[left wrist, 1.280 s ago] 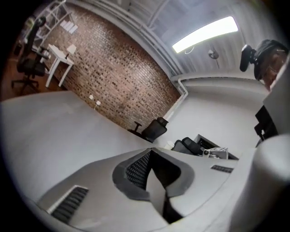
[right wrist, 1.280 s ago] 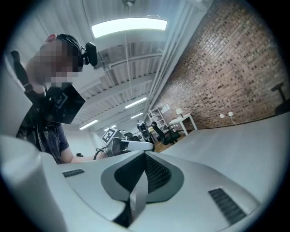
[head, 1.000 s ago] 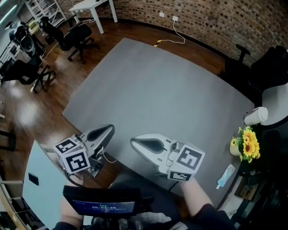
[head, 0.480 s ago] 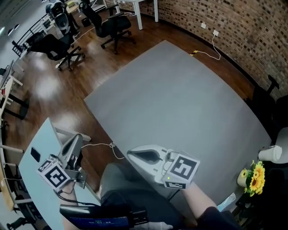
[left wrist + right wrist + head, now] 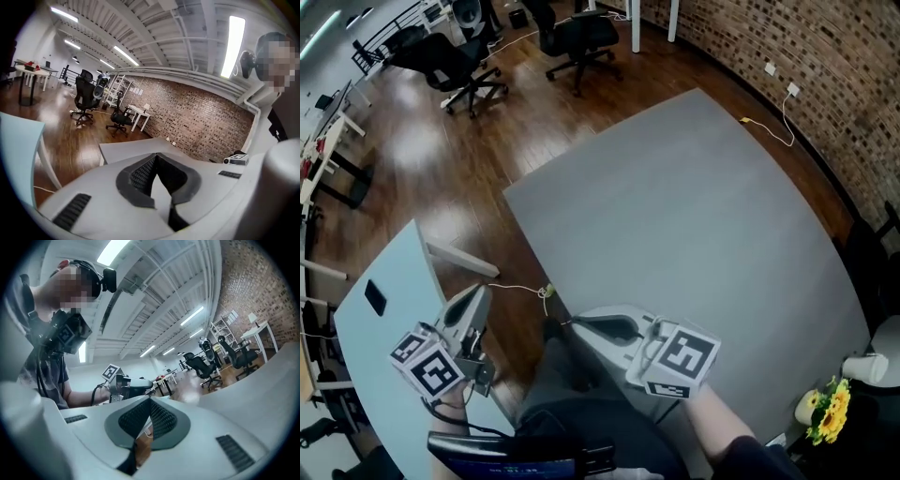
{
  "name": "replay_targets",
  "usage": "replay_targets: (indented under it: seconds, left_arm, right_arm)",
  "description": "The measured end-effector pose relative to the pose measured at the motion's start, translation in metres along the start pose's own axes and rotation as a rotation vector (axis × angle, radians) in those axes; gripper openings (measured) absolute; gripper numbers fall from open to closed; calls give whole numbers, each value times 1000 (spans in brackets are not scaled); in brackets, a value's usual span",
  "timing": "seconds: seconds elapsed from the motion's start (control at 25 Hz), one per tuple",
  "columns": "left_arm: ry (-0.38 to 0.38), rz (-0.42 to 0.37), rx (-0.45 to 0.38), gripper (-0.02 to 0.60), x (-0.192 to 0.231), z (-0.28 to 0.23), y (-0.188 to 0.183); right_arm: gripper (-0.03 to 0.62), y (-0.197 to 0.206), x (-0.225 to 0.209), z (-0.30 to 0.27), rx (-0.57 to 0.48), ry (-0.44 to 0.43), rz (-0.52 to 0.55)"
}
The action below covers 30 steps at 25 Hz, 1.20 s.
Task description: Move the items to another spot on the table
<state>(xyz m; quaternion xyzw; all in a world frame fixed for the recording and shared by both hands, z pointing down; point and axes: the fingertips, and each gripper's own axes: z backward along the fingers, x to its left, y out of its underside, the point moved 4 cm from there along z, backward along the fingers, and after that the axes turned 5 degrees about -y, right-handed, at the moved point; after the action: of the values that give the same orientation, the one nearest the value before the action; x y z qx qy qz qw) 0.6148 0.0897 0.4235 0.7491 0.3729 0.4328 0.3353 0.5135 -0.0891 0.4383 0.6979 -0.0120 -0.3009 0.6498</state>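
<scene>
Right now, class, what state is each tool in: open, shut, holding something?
Left tool: shut, holding nothing.
Right tool: shut, holding nothing.

Large table fills centre and right. Smaller table near left; floor strip between them, cable on it. Office chairs far left. Brick wall far right. Flowers near right, just off the large table's edge. Left gripper at the smaller table's right edge, right gripper at the large table's near edge.
</scene>
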Motion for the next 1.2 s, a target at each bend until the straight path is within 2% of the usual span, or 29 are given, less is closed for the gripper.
replay_targets:
  seconds: [0.2, 0.36, 0.56, 0.76, 0.92, 1.08, 1.2]
  left_arm:
    - [16, -68, -20, -9, 36, -18, -22]
    - [59, -7, -35, -9, 91, -40, -47]
    - [81, 68, -84, -9, 175, -27, -87]
    - [42, 90, -151, -9, 247, -12, -121]
    - [-22, 106, -215, -9, 289, 3, -139]
    - [-72, 163, -254, -9, 319, 9, -141]
    - [-101, 168, -275, -9, 334, 6, -151]
  right_arm:
    - [-20, -16, -30, -58, 6, 7, 14]
    - [-20, -35, -54, -118, 32, 5, 2]
    - [-18, -60, -70, -228, 108, -31, 33]
    - [-20, -83, -94, -327, 148, -97, 12]
    - [-18, -87, -94, -392, 191, -208, 8]
    - [-18, -90, -104, -434, 238, -253, 54]
    - [-18, -99, -110, -451, 230, -294, 29]
